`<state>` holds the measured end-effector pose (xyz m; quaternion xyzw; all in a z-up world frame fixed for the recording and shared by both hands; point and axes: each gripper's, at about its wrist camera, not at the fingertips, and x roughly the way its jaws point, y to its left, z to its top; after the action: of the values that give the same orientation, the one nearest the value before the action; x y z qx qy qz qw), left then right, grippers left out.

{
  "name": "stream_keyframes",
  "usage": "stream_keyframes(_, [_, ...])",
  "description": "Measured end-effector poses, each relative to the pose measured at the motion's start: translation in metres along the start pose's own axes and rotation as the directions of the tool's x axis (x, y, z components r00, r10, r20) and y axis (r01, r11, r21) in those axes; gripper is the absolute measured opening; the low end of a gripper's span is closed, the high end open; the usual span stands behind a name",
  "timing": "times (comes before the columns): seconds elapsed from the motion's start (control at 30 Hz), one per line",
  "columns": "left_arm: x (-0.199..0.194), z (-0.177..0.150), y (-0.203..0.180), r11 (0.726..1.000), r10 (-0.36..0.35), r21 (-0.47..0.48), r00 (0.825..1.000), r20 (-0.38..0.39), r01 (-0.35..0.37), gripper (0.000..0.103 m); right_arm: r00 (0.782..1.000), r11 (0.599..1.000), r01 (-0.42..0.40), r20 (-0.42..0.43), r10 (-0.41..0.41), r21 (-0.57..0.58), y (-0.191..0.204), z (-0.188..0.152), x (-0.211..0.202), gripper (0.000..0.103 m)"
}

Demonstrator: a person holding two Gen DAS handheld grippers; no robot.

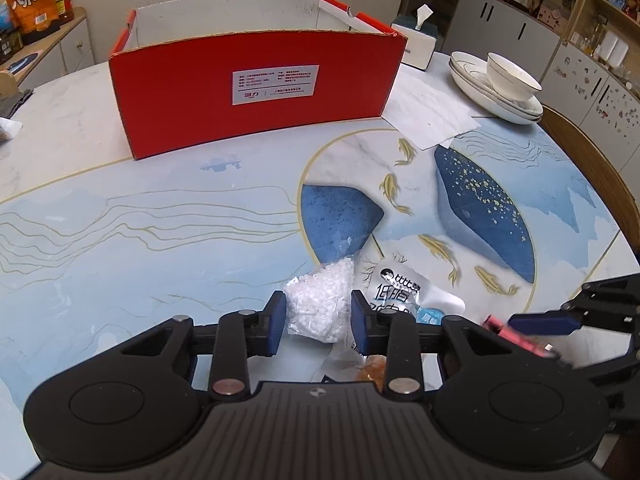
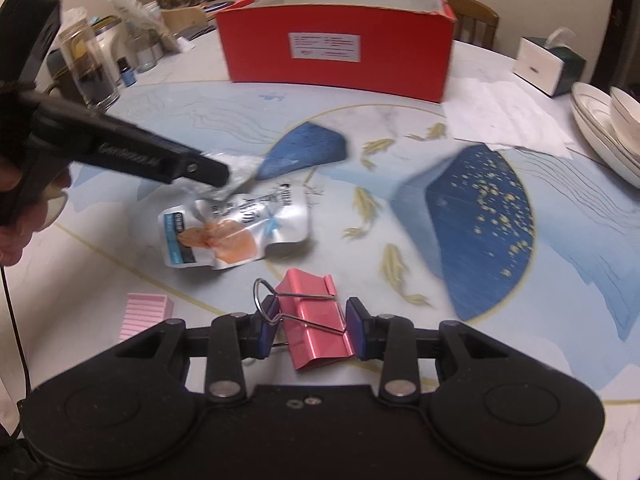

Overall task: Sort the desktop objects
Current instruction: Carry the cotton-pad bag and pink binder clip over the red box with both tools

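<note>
My left gripper (image 1: 318,316) is shut on a clear bag of white beads (image 1: 320,302), held just above the table. Beneath it lies a silver snack pouch (image 1: 404,288), also shown in the right wrist view (image 2: 240,232). My right gripper (image 2: 311,326) is shut on a pink binder clip (image 2: 316,320) with wire handles, and it shows at the right of the left wrist view (image 1: 516,334). An open red cardboard box (image 1: 256,92) stands at the back of the table, and it also shows in the right wrist view (image 2: 340,36).
A pink ridged block (image 2: 146,314) lies at the near left. Stacked white plates and a bowl (image 1: 500,84) sit at the back right, beside a tissue box (image 1: 416,40) and a white paper sheet (image 1: 428,112). Jars and bottles (image 2: 92,64) stand at the far left.
</note>
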<state>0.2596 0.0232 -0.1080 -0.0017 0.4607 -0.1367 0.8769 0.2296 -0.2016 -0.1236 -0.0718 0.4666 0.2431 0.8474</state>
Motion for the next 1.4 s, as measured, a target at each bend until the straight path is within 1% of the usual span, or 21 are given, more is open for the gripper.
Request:
stream_keyframes(0.17, [-0.010, -0.001, 0.002, 1.000, -0.006, -0.024, 1.000, 0.018, 0.006, 0.030, 1.000, 0.999, 0.001, 0.016, -0.001, 0.044, -0.012, -0.001, -0.012, 0.035])
stream_keyframes(0.27, [-0.019, -0.001, 0.001, 1.000, -0.004, -0.022, 1.000, 0.031, 0.005, 0.030, 1.000, 0.998, -0.004, 0.031, 0.002, 0.067, -0.018, 0.001, -0.020, 0.035])
stream_keyframes(0.37, [-0.024, 0.001, -0.001, 1.000, 0.014, -0.024, 1.000, 0.019, -0.014, 0.030, 0.999, 0.997, -0.001, 0.041, -0.002, 0.079, -0.022, 0.004, -0.026, 0.035])
stream_keyframes(0.47, [-0.031, 0.002, -0.003, 1.000, 0.015, -0.024, 1.000, 0.023, -0.015, 0.030, 0.999, 0.995, -0.006, 0.050, 0.001, 0.095, -0.026, 0.006, -0.031, 0.035])
stream_keyframes(0.7, [-0.048, 0.009, -0.008, 0.999, 0.025, -0.037, 0.999, 0.047, -0.023, 0.030, 0.996, 0.991, -0.031, 0.084, 0.020, 0.131, -0.033, 0.019, -0.044, 0.035])
stream_keyframes(0.9, [-0.058, 0.025, -0.013, 0.999, 0.045, -0.024, 0.997, 0.069, -0.044, 0.030, 0.992, 0.986, -0.062, 0.115, 0.044, 0.157, -0.037, 0.041, -0.053, 0.035])
stream_keyframes(1.0, [-0.062, 0.034, -0.017, 0.999, 0.044, -0.014, 0.996, 0.077, -0.043, 0.030, 0.989, 0.982, -0.079, 0.133, 0.056, 0.172, -0.040, 0.055, -0.057, 0.035])
stream_keyframes(1.2, [-0.066, 0.052, -0.018, 1.000, 0.021, -0.009, 0.995, 0.097, -0.021, 0.030, 0.982, 0.973, -0.106, 0.178, 0.069, 0.207, -0.048, 0.085, -0.063, 0.035])
stream_keyframes(1.4, [-0.067, 0.078, -0.017, 1.000, 0.012, 0.012, 0.991, 0.131, -0.013, 0.030, 0.971, 0.971, -0.136, 0.223, 0.090, 0.197, -0.051, 0.120, -0.065, 0.035])
